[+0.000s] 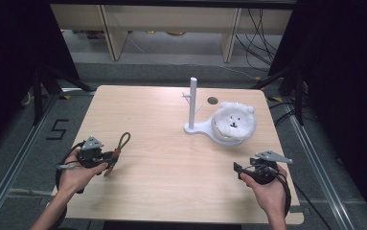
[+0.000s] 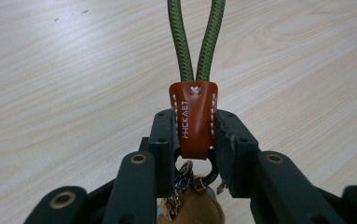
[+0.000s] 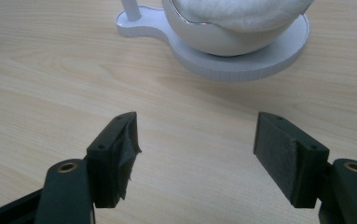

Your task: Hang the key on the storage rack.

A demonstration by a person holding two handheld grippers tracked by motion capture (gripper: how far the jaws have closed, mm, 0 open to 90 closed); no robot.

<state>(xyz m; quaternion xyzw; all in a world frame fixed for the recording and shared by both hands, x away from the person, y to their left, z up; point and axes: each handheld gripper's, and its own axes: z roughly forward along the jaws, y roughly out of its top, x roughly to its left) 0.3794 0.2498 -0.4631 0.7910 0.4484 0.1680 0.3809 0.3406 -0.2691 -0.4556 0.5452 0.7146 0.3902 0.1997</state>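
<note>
A keychain with a green cord loop (image 2: pixel 196 42) and a brown leather tab (image 2: pixel 194 119) sits between the jaws of my left gripper (image 2: pixel 195 133), which is shut on the tab. Metal rings and a tan piece hang below the tab. In the high view the left gripper (image 1: pixel 110 158) is at the table's left front, and the green loop (image 1: pixel 123 141) rises from it. My right gripper (image 3: pixel 195 154) stands open over bare wood; in the high view it (image 1: pixel 238 168) is at the right front. A white stand with an upright post (image 1: pixel 192 101) and a bowl holding a white plush bear (image 1: pixel 234 120) stands at the back right.
The stand's round white base (image 3: pixel 241 65) lies just beyond the right gripper's jaws. A dark round hole (image 1: pixel 212 100) is in the tabletop behind the stand. Light wood table (image 1: pixel 162 163); shelving legs and cables on the floor beyond.
</note>
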